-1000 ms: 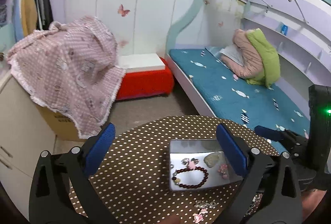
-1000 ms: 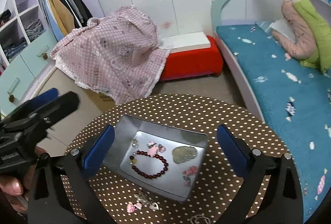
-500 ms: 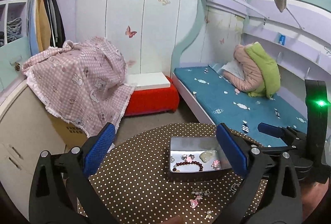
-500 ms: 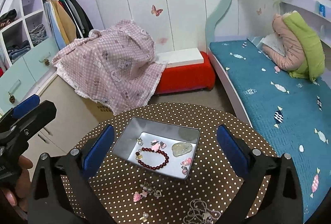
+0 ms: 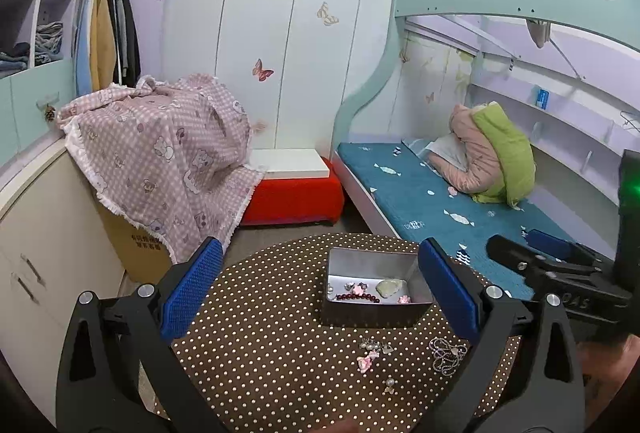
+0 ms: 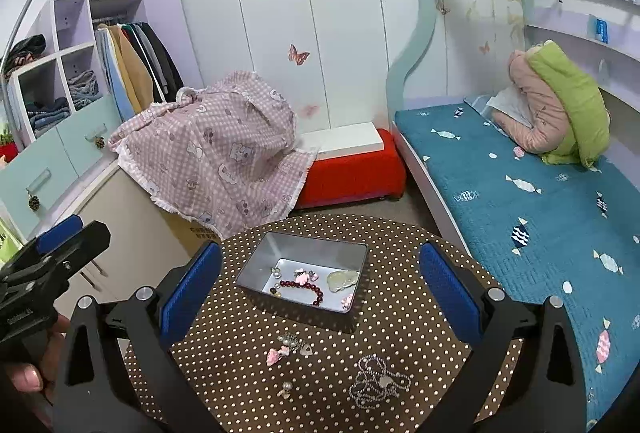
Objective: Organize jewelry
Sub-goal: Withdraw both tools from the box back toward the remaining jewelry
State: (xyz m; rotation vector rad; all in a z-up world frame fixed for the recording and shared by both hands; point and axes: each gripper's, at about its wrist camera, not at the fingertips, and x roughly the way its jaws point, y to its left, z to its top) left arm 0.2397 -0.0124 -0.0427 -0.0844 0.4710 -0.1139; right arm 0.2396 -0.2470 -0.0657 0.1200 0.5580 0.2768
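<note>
Both claws risen since before | left claw [image 5: 320, 297], right claw [image 6: 320, 293] spread, empty | tin [image 6: 256, 265] mid-table

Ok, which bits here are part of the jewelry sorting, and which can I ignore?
Job:
metal tray
red bead bracelet and pale stone, in the tray
loose silver chain, pink charms and small earring, on the table

Ignore:
pink checked cloth
red bench
bed
hanging clothes
</note>
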